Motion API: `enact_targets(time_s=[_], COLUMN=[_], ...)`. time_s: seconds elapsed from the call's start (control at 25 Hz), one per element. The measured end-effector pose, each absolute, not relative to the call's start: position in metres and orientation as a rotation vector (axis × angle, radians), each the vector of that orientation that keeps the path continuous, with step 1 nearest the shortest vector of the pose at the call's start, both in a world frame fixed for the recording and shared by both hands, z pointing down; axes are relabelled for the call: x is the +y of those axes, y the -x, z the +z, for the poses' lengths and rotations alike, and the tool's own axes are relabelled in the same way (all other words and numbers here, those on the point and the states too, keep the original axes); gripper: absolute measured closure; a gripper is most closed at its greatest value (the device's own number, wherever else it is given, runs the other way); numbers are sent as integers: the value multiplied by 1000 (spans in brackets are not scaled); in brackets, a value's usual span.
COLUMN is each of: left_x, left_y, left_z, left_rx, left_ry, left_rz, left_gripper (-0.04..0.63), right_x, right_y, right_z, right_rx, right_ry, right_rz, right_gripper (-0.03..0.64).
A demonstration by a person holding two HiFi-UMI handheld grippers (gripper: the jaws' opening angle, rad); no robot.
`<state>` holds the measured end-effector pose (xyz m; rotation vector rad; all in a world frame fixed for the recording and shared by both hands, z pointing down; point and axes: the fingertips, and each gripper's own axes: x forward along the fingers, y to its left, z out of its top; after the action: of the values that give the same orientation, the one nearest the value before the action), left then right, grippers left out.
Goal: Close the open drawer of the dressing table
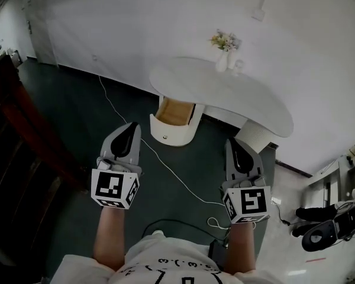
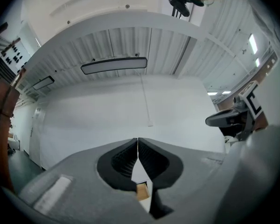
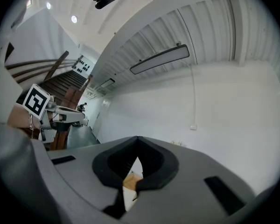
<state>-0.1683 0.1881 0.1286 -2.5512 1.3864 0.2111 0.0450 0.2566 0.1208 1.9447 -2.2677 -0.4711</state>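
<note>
A white oval dressing table (image 1: 225, 90) stands against the far wall. Its left drawer (image 1: 175, 120) is pulled out, showing a wooden inside and a rounded white front. My left gripper (image 1: 128, 131) hangs above the dark floor, short of the drawer and a little left of it, jaws shut and empty. My right gripper (image 1: 236, 148) is held level with it, below the table's right pedestal (image 1: 255, 136), also shut on nothing. In the left gripper view the shut left gripper (image 2: 138, 141) points at the white wall. A sliver of the drawer's wood (image 3: 129, 178) shows in the right gripper view below the right gripper (image 3: 138, 141).
A small vase of flowers (image 1: 224, 47) stands on the tabletop near the wall. A white cable (image 1: 165, 164) runs across the floor from the wall past the drawer toward me. A dark red stair rail (image 1: 23, 120) is at the left. Equipment (image 1: 328, 220) lies at the right edge.
</note>
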Motion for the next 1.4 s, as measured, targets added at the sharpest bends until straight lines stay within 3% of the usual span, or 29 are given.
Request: enact_targets(time_s=[0.84,1.4], left_x=[93,-35], left_y=[163,87], left_z=[170,168], left_rx=[1430,1532], left_ry=[2588,2565], left_rz=[152,97], left_gripper=[578,578], right_x=[147,1], right_y=[-47,-127], right_z=[165,169], right_rx=[-2277,-2354], right_ry=[-1884,-1793], right_rz=[-373,-305], right_gripper=[618,618])
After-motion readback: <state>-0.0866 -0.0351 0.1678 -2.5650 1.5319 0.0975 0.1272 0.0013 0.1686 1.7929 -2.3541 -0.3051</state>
